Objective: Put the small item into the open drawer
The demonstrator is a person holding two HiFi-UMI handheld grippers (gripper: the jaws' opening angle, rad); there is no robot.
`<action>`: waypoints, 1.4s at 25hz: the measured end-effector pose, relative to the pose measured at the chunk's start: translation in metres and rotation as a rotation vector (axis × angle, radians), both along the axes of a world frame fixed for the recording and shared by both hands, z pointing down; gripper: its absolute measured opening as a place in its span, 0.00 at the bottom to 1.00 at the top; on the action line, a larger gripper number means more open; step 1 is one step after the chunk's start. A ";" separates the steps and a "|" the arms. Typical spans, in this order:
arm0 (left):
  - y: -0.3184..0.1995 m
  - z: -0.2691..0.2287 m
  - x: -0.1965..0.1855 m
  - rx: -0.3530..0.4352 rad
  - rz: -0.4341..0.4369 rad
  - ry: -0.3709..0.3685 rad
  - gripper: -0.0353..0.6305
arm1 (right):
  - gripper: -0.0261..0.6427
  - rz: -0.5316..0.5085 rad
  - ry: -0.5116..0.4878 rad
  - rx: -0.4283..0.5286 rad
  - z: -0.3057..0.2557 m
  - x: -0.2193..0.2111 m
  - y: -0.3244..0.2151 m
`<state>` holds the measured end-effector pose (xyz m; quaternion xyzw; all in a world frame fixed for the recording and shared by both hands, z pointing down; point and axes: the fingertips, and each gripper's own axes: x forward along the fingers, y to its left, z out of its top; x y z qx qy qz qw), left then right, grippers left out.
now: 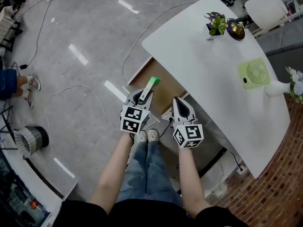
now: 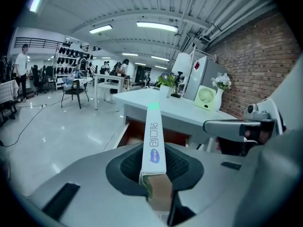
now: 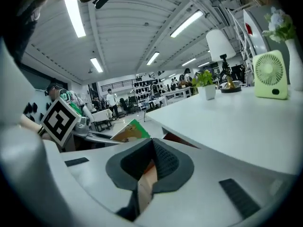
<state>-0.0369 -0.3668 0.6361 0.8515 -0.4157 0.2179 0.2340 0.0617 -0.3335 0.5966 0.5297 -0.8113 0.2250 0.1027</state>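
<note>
Grey polished floor point(image 1: 85, 41) fills the left side, with a loose cable point(image 1: 71, 86) snaking over it, nothing to do with the job. Next along, the left tool point(image 1: 141, 98) is clamped narrow on the slim carton point(image 1: 152, 85), white with a green end. It's pinched by its near end, so most of it sticks out forward past the 2 pads. Makes sense to me: gripping the tail leaves the long free end to go in first. Right now the carton is up in the air, and its green tip looks to be over the open drawer point(image 1: 166, 90). It's not inside yet and not touching anything I can see. The drawer is pulled out from under the white surface point(image 1: 213, 79), and the brown wooden inside looks bare, so plenty of room. The right tool point(image 1: 178, 104) hangs near the drawer's front corner with its pads closed together on nothing, probably just parked out of the way. Further right on the surface sit a potted plant point(image 1: 216, 25) and a green fan point(image 1: 254, 74), well apart from the action. My guess is what's left is to lower it in and let go.
</note>
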 end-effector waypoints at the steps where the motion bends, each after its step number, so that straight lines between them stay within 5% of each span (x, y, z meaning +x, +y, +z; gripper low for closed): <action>1: -0.004 0.011 0.004 -0.017 0.004 -0.006 0.19 | 0.04 0.003 0.001 -0.011 0.010 0.001 -0.003; 14: -0.038 0.129 0.038 -0.199 -0.020 -0.089 0.19 | 0.04 0.047 0.025 -0.107 0.093 0.012 -0.032; 35: -0.043 0.218 0.069 -0.392 -0.009 -0.165 0.19 | 0.04 0.089 0.047 -0.169 0.131 0.025 -0.041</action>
